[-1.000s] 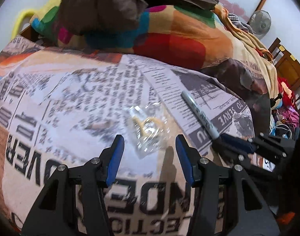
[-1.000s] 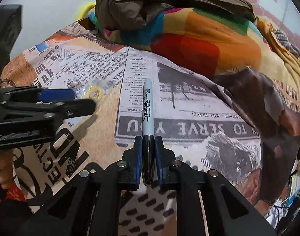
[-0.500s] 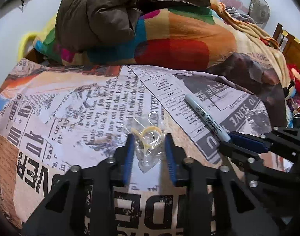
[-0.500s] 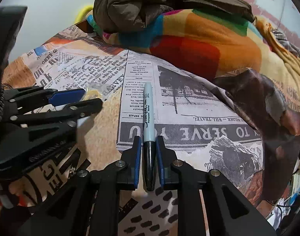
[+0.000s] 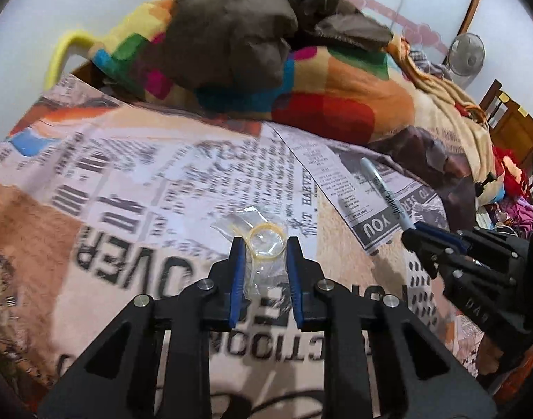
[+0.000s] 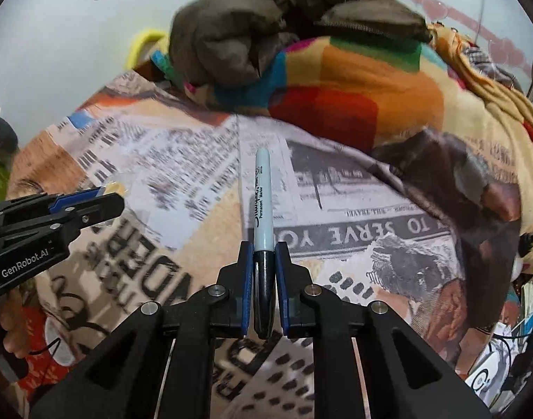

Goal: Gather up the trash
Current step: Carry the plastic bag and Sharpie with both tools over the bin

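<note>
At the centre of the left wrist view, the left gripper [image 5: 263,244] is closing on the clear plastic wrapper [image 5: 263,241] above the newsprint bedcover [image 5: 126,181]. The right gripper [image 6: 263,248] pinches a marker [image 6: 263,202]. Best to lift both slowly, keeping that flimsy wrapper from slipping.

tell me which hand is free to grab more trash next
Neither: the left gripper is closing on the clear plastic wrapper, the right gripper clamps the marker.
</note>
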Demonstrator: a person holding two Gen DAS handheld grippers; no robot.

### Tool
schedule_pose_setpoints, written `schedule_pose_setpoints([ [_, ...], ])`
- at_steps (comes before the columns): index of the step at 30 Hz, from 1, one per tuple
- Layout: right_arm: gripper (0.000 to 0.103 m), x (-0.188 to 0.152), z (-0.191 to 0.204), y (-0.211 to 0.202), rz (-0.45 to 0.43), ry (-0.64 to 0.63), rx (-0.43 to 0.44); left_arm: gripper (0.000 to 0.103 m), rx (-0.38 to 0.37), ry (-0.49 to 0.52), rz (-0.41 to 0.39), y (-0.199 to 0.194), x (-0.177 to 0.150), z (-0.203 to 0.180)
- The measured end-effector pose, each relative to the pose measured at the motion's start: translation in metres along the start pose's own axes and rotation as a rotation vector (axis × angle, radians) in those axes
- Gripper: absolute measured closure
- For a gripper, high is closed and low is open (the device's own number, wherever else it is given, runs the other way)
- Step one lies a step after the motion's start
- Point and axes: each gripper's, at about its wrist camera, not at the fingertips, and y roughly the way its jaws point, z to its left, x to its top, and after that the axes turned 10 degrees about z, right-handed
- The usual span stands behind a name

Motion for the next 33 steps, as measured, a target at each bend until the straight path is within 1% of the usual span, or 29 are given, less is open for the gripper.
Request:
schedule_pose_setpoints([
  [11, 0.092, 0.004, 0.056, -0.072, -0.094, -0.045, 0.061, 0.081, 0.064, 0.011, -0.135, -0.115, -0.029, 0.025],
  [15, 0.092, 0.001, 0.084, -0.094, -0.119, -0.075, 0.089, 0.081, 0.073, -0.002, -0.167, -0.156, -0.047, 0.042],
  [21, 0.092, -0.006, 0.132, -0.117, -0.139, -0.129, 0.137, 0.081, 0.117, -0.017, -0.209, -0.207, -0.081, 0.067],
  [26, 0.092, -0.014, 0.177, -0.129, -0.144, -0.190, 0.175, 0.081, 0.145, -0.059, -0.234, -0.237, -0.112, 0.095],
  [33, 0.092, -0.025, 0.238, -0.128, -0.124, -0.273, 0.231, 0.081, 0.206, -0.132, -0.247, -0.265, -0.163, 0.145],
])
